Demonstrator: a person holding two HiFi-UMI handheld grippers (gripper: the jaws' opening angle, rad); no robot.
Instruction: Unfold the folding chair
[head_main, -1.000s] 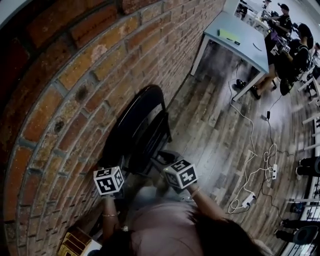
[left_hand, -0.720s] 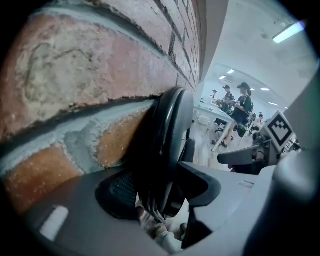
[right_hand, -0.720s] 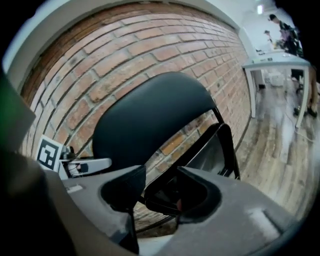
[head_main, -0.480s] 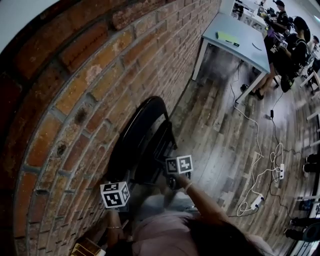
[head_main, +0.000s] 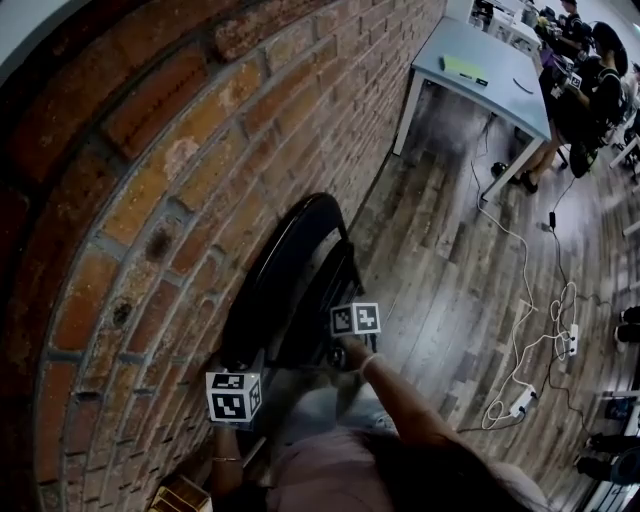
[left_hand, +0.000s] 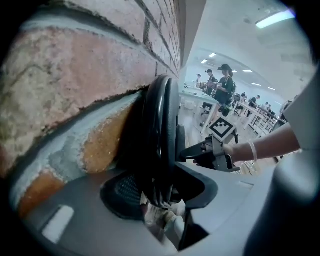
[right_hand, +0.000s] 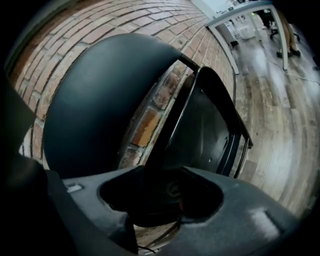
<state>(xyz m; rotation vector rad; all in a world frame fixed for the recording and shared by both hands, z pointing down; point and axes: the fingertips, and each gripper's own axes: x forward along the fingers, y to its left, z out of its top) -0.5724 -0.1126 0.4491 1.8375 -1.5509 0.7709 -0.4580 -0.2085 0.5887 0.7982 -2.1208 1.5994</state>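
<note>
The folding chair (head_main: 290, 265) stands folded flat against the brick wall (head_main: 150, 180), its long axis about upright, straight ahead of both claws. The left claw (left_hand: 159, 197) has just been closing and pinches the wall-side frame. The right claw (right_hand: 167, 192) is nearer the room side. Its jaws, just opening, stand apart around the seat frame (right_hand: 172, 120), not pressing it. The chair's feet are on the wooden floor (head_main: 440, 270) — a grey worktop (head_main: 480, 65) and cables (head_main: 530, 340) lie well apart.

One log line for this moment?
chair: folded, leaning on brick wall | left tool: jaws just closing round rim, grip unclear | right tool: jaws just opening, frame bar between them
</note>
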